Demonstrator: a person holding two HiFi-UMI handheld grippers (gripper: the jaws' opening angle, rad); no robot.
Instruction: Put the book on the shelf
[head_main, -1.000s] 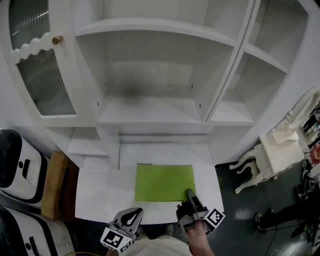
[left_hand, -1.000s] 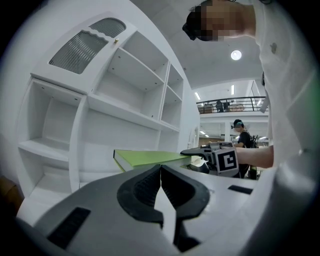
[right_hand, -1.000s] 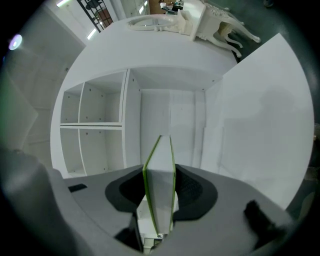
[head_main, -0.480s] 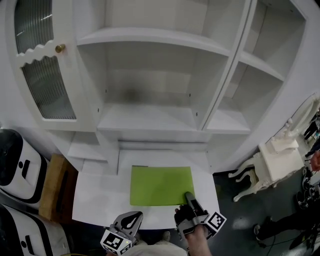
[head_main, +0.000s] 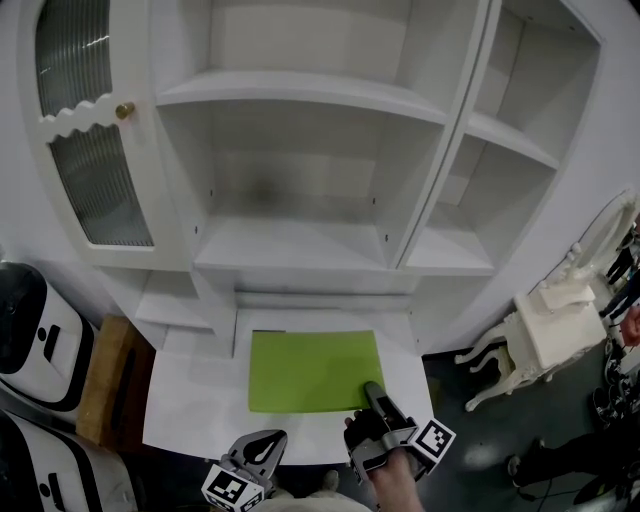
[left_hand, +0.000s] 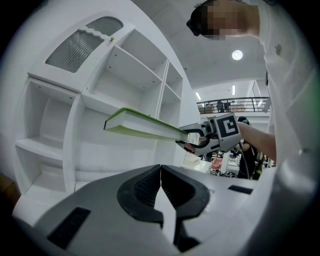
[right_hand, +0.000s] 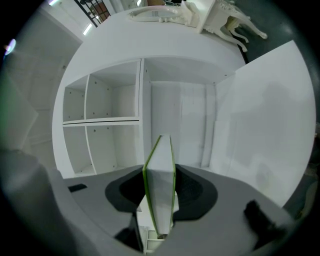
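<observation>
A flat green book (head_main: 312, 370) hangs level above the white counter (head_main: 190, 400), in front of the white shelf unit (head_main: 290, 245). My right gripper (head_main: 374, 392) is shut on the book's near right corner. The right gripper view shows the book (right_hand: 160, 190) edge-on between the two pads, with open shelves (right_hand: 100, 120) behind it. My left gripper (head_main: 262, 448) sits low at the bottom edge, shut with nothing in it. In the left gripper view its jaws (left_hand: 160, 169) meet, and beyond them the book (left_hand: 142, 126) sticks out from the right gripper (left_hand: 196, 138).
A ribbed glass door (head_main: 95, 170) with a brass knob (head_main: 124, 110) stands open at the left of the shelf unit. White machines (head_main: 30, 330) and a wooden box (head_main: 100, 370) sit on the floor at left. An ornate white side table (head_main: 540, 335) stands at right.
The right gripper has lifted the book upward while still holding it level. The left gripper has stayed low and shut.
</observation>
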